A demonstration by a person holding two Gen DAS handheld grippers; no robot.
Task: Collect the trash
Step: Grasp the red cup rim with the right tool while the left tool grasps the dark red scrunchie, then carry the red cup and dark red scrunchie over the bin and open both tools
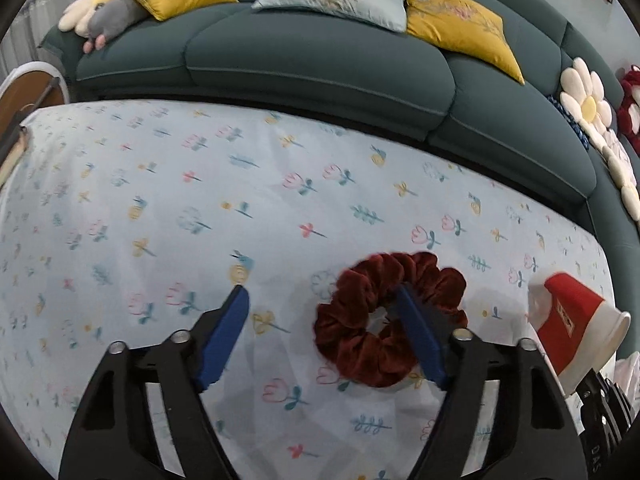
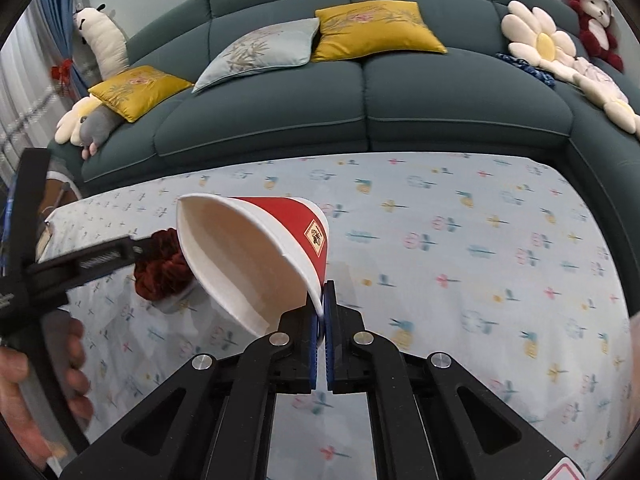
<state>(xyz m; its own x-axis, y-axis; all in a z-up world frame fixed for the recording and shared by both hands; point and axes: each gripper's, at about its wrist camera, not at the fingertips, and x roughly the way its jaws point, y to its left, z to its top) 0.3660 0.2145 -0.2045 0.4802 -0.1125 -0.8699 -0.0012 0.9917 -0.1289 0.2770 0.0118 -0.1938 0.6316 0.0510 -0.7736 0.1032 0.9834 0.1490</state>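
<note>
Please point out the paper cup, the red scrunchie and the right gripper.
paper cup [image 2: 256,256], right wrist view, white inner wall.
red scrunchie [image 1: 360,312], left wrist view, left velvet loop.
right gripper [image 2: 323,300], right wrist view, between fingertips.

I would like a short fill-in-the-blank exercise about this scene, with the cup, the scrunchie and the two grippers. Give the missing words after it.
1. The right gripper is shut on the rim of a red and white paper ____.
2. The left gripper has its jaws ____, one finger over the dark red scrunchie.
3. The scrunchie lies on a flowered ____.
4. On the sofa, the pale blue cushion lies between two ____ cushions.

Missing words: cup; open; tablecloth; yellow
</note>
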